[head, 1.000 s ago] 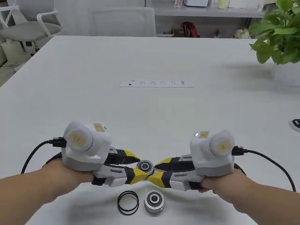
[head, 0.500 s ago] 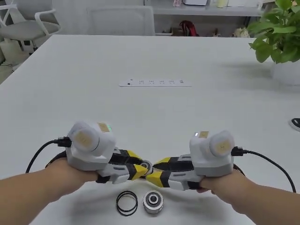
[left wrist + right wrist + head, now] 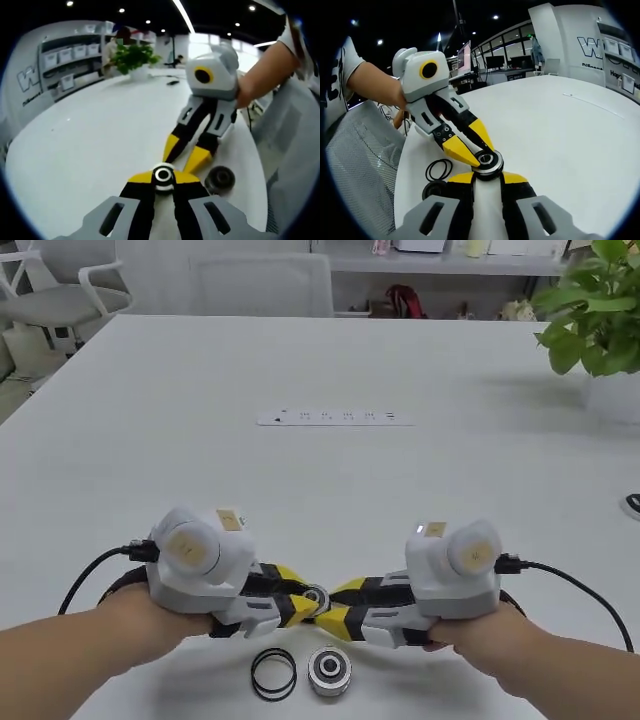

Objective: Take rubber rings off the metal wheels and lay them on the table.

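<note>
White table (image 3: pixel 330 360); white power strip (image 3: pixel 333 418) far beyond both grippers, green potted plant (image 3: pixel 592 300) far right of right gripper.

Head view: left gripper (image 3: pixel 300 604) and right gripper (image 3: pixel 334 608) tip to tip, small silver metal wheel (image 3: pixel 314 596) pinched between them. Black rubber rings (image 3: pixel 272 673) flat on table, just nearside of left gripper tips. Second metal wheel (image 3: pixel 329 668) beside rings, nearside of right gripper tips.

Left gripper view: own jaws closed on small silver metal wheel (image 3: pixel 163 176). Right gripper (image 3: pixel 186 152) just ahead. Second metal wheel (image 3: pixel 220 179) right of tips.

Right gripper view: own jaws clamp same wheel (image 3: pixel 488 161). Left gripper (image 3: pixel 471 145) bites its rim. Rings (image 3: pixel 439 170) left of tips.
</note>
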{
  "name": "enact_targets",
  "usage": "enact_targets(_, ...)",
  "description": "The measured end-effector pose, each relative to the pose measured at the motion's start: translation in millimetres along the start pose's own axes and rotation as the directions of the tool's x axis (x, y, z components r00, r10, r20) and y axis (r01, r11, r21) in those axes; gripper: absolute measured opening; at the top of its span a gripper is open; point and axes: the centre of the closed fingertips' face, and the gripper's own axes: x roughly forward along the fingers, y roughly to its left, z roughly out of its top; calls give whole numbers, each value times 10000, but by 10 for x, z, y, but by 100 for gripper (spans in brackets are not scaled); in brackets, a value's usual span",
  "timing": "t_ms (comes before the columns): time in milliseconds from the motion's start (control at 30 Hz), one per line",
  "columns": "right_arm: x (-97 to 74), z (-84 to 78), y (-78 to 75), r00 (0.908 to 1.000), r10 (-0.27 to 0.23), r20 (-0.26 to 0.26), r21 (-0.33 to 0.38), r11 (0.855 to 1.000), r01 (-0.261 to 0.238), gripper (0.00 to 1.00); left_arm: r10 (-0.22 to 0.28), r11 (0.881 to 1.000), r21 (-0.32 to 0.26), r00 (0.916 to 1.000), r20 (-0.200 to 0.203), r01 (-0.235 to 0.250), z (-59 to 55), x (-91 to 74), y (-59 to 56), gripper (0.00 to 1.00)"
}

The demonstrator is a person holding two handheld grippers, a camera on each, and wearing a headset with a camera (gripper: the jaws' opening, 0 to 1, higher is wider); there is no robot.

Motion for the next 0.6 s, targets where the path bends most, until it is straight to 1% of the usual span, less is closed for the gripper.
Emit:
enact_targets(100, -10, -12, -9, 10000, -9, -33, -36, 10000, 9, 14, 43, 10000, -71, 10000, 47, -42, -2, 6, 8, 14)
enact_targets(167, -21, -28, -29, 10000, -21, -79, -21, 10000, 21, 10, 64, 9999, -95, 10000, 50, -64, -5, 11, 15, 14)
enact_targets(200, -28, -31, -29, 10000, -13, -96, 72, 10000, 14, 9, 70, 9999, -94, 10000, 52, -70, -4, 12, 15, 14)
enact_targets(333, -26, -27, -30, 9999, -48, -96, -5, 10000, 48, 7, 110, 9999, -110, 9999, 39, -110, -5, 20, 17, 14)
enact_targets(433, -36, -23, -54, 9999, -142, -63, -33, 9999, 142, 2, 153, 9997, -178, 9999, 62, -152, -13, 23, 23, 14)
enact_targets(600, -47, -32, -67, 9998, -202, -81, 152, 9997, 204, 0, 163, 9996, -239, 9999, 52, -162, -17, 23, 12, 13)
